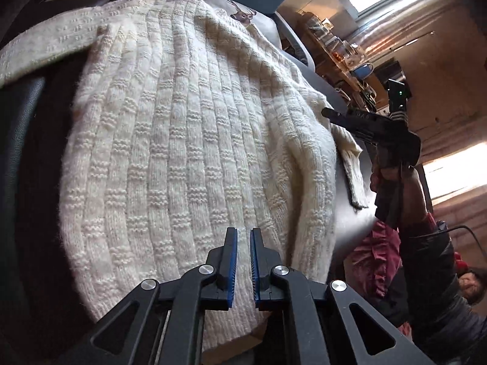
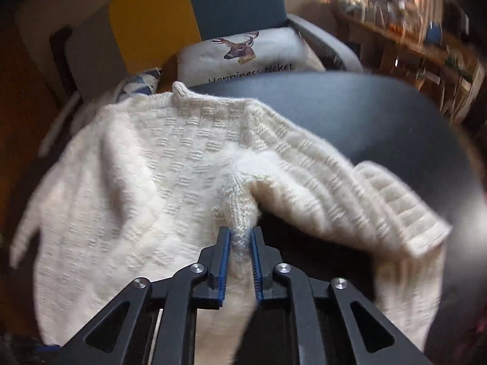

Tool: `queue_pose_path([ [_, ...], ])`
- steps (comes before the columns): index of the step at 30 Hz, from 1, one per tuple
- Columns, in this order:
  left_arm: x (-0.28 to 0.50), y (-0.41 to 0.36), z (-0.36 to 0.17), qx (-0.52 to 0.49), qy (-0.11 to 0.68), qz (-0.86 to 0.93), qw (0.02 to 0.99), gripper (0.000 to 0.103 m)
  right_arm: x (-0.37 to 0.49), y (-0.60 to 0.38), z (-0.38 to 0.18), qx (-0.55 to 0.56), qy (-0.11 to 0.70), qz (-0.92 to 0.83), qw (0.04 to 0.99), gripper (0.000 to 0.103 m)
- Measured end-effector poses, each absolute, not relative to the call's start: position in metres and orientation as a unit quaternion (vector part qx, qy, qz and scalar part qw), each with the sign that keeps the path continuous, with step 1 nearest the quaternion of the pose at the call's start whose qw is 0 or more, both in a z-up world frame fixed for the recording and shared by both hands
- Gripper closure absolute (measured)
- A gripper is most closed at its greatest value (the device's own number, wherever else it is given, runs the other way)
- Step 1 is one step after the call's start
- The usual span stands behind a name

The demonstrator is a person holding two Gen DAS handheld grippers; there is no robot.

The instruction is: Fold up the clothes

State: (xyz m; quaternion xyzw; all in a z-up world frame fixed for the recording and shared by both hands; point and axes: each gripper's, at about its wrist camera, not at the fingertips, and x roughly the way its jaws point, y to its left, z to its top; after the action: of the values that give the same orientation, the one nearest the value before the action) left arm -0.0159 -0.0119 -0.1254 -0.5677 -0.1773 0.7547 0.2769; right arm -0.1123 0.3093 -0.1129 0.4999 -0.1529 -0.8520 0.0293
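Note:
A cream knit sweater [image 1: 182, 127] lies spread over a dark padded surface [image 2: 365, 115]. In the left wrist view my left gripper [image 1: 243, 232] sits low over the sweater's ribbed hem. Its blue pads stand nearly together with knit between them. My right gripper [image 2: 240, 231] is shut on a raised pinch of the sweater [image 2: 137, 167] near an armpit fold. The sleeve and its ribbed cuff [image 2: 411, 213] trail to the right. From the left wrist view the right gripper [image 1: 327, 114] shows at the sweater's right edge, held by a hand [image 1: 392, 179] in a dark sleeve.
A deer-print cushion [image 2: 243, 51] and a yellow and teal chair back [image 2: 188, 9] stand behind the surface. A cluttered wooden shelf [image 1: 334, 45] runs along the right wall. A red garment [image 1: 377, 252] lies low at the right.

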Motion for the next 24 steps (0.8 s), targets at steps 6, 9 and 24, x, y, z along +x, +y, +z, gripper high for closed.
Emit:
queue_pose_path([
  [6,-0.021,-0.020,-0.123,-0.564,-0.197,0.751,0.280,0.096,-0.032,0.336,-0.120,0.488,-0.261,-0.827,0.093,0.063],
  [9,-0.021,-0.031,-0.125,-0.568,-0.204,0.750,0.271,0.096,0.007,0.349,-0.124,0.479,-0.314,-0.810,0.125,0.060],
  [24,0.016,-0.151,-0.141,-0.561,-0.247,0.778,0.138,0.088,0.059,0.315,-0.180,0.498,-0.404,-0.734,0.223,0.058],
])
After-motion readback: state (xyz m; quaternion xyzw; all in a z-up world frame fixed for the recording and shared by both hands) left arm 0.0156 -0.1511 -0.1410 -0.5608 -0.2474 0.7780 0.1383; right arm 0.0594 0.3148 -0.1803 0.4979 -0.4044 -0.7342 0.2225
